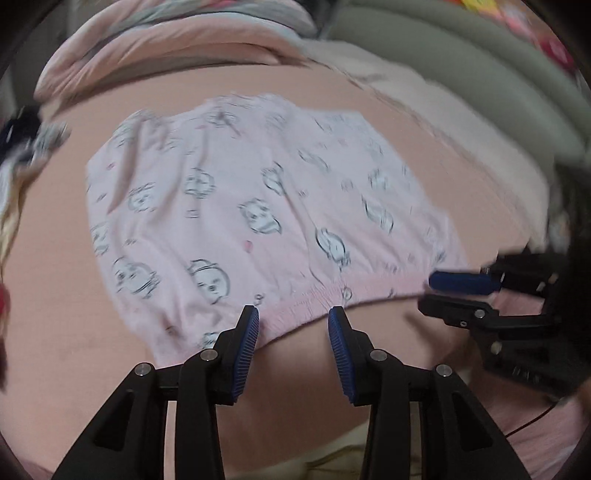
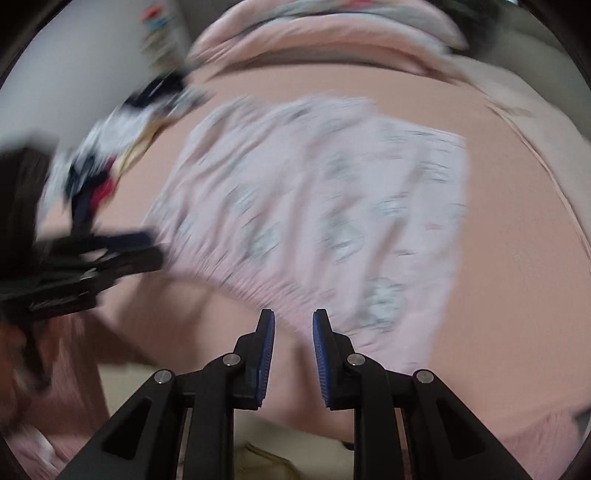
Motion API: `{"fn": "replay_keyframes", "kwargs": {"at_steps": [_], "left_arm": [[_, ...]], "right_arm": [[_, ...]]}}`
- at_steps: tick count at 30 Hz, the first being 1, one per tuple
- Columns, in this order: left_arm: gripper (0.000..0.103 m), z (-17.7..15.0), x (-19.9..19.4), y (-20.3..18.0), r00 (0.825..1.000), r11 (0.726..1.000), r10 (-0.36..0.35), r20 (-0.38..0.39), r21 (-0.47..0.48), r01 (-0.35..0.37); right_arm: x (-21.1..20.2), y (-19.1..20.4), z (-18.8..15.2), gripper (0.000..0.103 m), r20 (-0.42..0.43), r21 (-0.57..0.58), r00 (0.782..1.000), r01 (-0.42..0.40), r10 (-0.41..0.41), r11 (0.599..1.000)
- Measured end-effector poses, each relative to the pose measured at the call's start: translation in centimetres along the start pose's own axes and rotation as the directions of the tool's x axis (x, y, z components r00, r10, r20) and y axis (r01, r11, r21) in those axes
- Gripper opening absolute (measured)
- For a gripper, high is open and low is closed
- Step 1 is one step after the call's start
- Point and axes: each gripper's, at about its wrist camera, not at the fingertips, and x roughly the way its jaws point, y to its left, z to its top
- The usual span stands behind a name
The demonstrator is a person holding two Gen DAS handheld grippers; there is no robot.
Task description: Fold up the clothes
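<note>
Both your left tongs (image 1: 293, 314) and right tongs (image 2: 293, 318) stand apart and empty, the pale pink cartoon-printed cotton garment (image 1: 255, 218) lying flat just ahead of their tips on the peach bedsheet (image 1: 55, 258).

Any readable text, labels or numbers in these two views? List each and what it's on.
None readable.
Pink garment: cartoon face prints with small marks beside them, too blurred to read.
Colourful object against the wall: red and blue markings, too blurred to read.
</note>
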Motion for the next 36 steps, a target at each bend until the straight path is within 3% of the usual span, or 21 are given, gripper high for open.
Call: {"fn": "replay_keyframes", "kwargs": {"at_steps": [2,4,5,7,10,13,16,18,20,24,28,33,36], "left_arm": [[0.034,-0.3,0.9,-0.4,0.998,0.996,0.065,-0.015,0.058,-0.064],[0.025,-0.1,1.6,-0.3,0.994,0.99,0.11,-0.019,0.09,-0.108],[0.025,-0.1,1.9,-0.3,0.992,0.987,0.125,-0.019,0.101,-0.123],[0.018,0.3,2.0,0.3,0.993,0.989,0.118,-0.006,0.085,-0.117],[0.017,0.9,2.4,1.2,0.991,0.99,0.131,0.007,0.06,-0.131],[0.017,0.8,1.3,1.7,1.0,0.999,0.027,0.009,0.029,-0.027],[0.022,0.1,0.9,0.8,0.999,0.997,-0.02,-0.025,0.071,0.022],[0.033,-0.5,0.9,0.4,1.0,0.995,0.0,-0.021,0.096,0.002],[0.034,-1.1,1.4,0.4,0.999,0.993,0.038,-0.007,0.112,-0.037],[0.033,-0.8,2.6,-0.1,0.996,0.985,0.089,0.015,0.144,-0.091],[0.01,0.4,2.8,-0.4,0.994,0.986,0.088,0.06,0.137,-0.096],[0.007,1.8,3.5,0.2,0.996,0.993,0.063,0.059,0.093,-0.069],[0.007,1.7,4.5,1.1,1.0,0.999,0.007,0.003,0.048,-0.007]], "right_arm": [[1.5,0.6,0.1,0.02,-0.007,-0.088,0.995,0.098,-0.099,0.991],[2.3,0.2,0.2,0.02,-0.001,-0.135,0.983,0.183,-0.185,0.974],[2.7,0.0,0.2,0.02,-0.002,-0.141,0.982,0.188,-0.191,0.972],[2.5,-0.8,-0.6,0.02,-0.005,-0.116,0.986,0.164,-0.166,0.98],[2.4,-1.5,0.4,0.02,0.016,-0.083,0.985,0.174,-0.173,0.981],[1.0,-1.2,0.3,0.02,0.02,-0.056,0.991,0.133,-0.132,0.99],[-1.1,-0.8,-0.3,0.02,0.029,-0.068,1.0,0.014,-0.012,0.998],[-0.7,0.4,-0.8,0.022,-0.003,-0.134,0.996,0.09,-0.091,0.987],[0.1,1.0,-1.2,0.028,-0.019,-0.176,0.989,0.142,-0.148,0.974],[2.2,1.1,-1.7,0.028,-0.022,-0.196,0.983,0.176,-0.183,0.965],[2.0,-0.1,-1.1,0.028,0.009,-0.087,0.984,0.176,-0.176,0.981],[3.2,-0.7,0.2,0.027,0.036,-0.014,0.984,0.175,-0.174,0.984],[3.5,-0.8,1.0,0.027,0.044,-0.009,0.986,0.162,-0.161,0.987]]}}
